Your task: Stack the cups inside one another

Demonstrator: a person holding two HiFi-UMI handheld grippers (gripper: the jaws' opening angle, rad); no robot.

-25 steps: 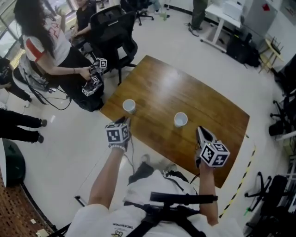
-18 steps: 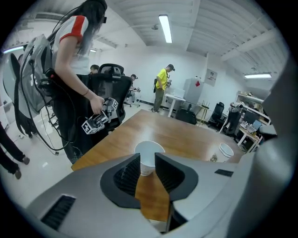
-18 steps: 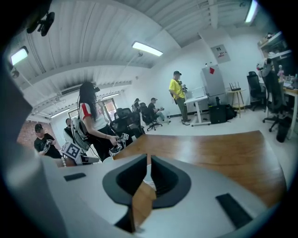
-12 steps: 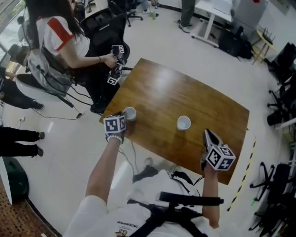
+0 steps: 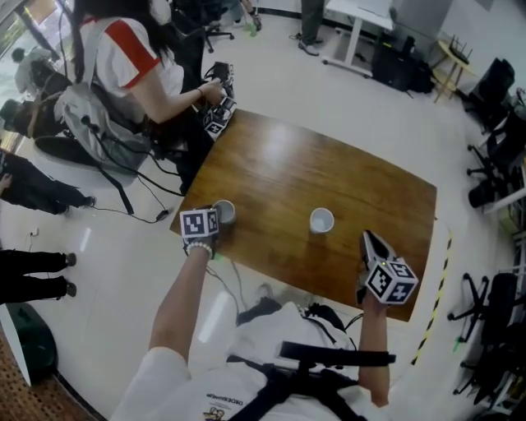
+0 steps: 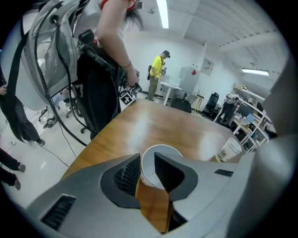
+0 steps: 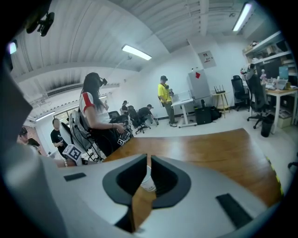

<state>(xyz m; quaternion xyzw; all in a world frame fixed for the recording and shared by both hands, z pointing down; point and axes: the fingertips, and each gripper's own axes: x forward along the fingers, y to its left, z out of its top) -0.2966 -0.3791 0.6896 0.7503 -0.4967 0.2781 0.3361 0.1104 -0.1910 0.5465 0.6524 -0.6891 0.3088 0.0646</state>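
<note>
I'm straddling wall of centre-left cup [image 5: 224, 211], left gripper [image 6: 146, 165] unclenched | right gripper [image 7: 148, 173] hovering slightly parted, empty | pushing risks toppling it

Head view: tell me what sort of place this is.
Probably an open-plan office or lab: black office chairs stand about, a white desk stands at the far side, and another person works beside the wooden table.

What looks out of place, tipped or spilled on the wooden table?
Nothing stands out. The left white paper cup and the right white paper cup stand upright on the brown wooden table, nothing spilled.
</note>
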